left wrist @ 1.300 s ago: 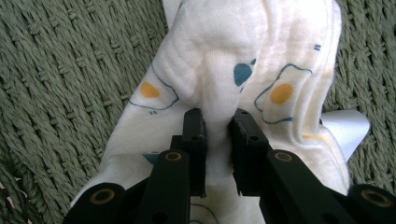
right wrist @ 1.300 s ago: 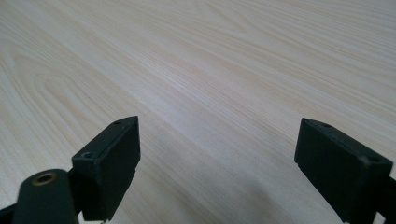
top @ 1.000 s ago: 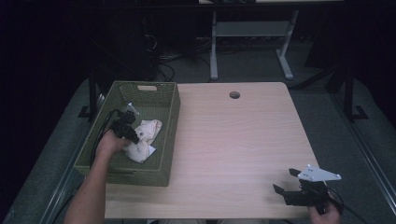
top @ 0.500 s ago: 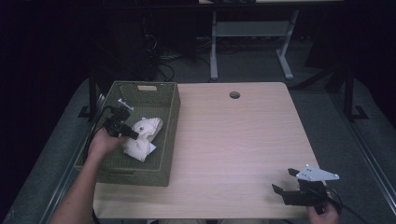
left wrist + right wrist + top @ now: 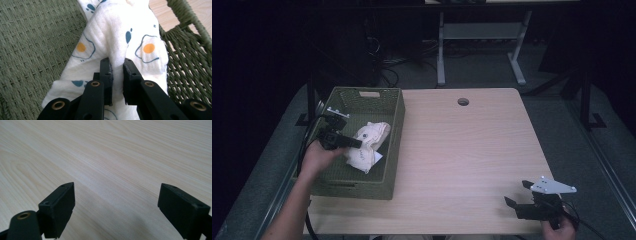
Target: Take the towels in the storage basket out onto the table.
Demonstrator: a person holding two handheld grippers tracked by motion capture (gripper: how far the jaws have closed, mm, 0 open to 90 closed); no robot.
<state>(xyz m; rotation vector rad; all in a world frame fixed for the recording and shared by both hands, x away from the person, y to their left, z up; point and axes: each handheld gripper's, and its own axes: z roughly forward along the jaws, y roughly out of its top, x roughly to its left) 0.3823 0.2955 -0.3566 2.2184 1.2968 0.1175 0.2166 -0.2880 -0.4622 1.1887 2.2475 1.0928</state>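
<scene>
A white cloth (image 5: 368, 142) printed with blue and orange shapes lies bunched inside the green woven basket (image 5: 393, 155) at the table's left. My left gripper (image 5: 358, 144) is shut on a fold of that cloth (image 5: 120, 37), its pads pinching the fabric and lifting it off the basket floor (image 5: 37, 45). My right gripper (image 5: 518, 194) rests low near the table's front right corner. In the right gripper view its jaws (image 5: 117, 207) stand wide apart over bare wood, with nothing between them.
The light wooden table (image 5: 472, 150) has a round cable hole (image 5: 463, 102) near its far edge. Beyond it stand a white desk frame (image 5: 482, 45) and cables on a dark floor. A basket wall (image 5: 190, 42) rises close beside the cloth.
The left hand has risen and drawn back toward the basket's left side, pulling the cloth up with it. The right gripper has stayed put.
</scene>
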